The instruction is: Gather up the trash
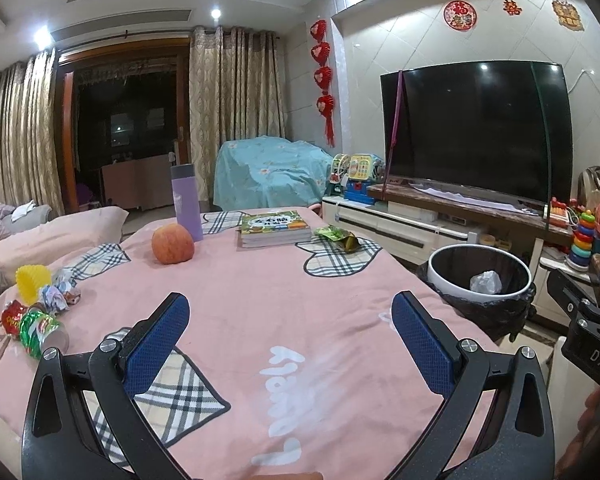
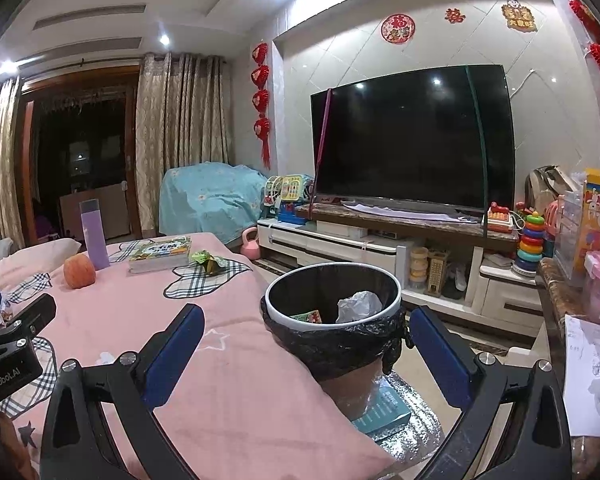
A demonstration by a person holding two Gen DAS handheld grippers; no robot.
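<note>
Two grippers, left (image 1: pixel 290 330) and right (image 2: pixel 306 344), hover over a table draped in a soft pink blanket (image 1: pixel 260 288) with plaid heart patches; we see both sets of blue textured pads spread wide, and neither holds anything.

Most of the trash we have to collect lies in a loose cluster at about 9 o'clock of the left gripper in the left wrist view: a crushed green-and-white can (image 1: pixel 44 332) on its side, a red foil wrapper (image 1: pixel 14 316) touching it, crumpled printed paper (image 1: pixel 58 298) just behind, and a pleated yellow cup liner (image 1: pixel 32 282) standing open. We judge that this grouping lets the left hand clear it piece by piece. A further crinkled green snack wrapper (image 1: pixel 338 238) rests at 1 o'clock, just beside a stack of books (image 1: pixel 274 228).

A round bin (image 2: pixel 332 304), white-rimmed and lined with a glossy black bag, stands off the table's edge, directly at 12 o'clock of the right gripper; a balled white tissue (image 2: pixel 358 304) and a green printed scrap (image 2: pixel 306 317) already lie inside. We judge its position close to the table suits short drops.

An apple (image 1: pixel 172 246), smooth and reddish, and a tall lilac bottle (image 1: pixel 186 202) are not trash and should stay.
</note>
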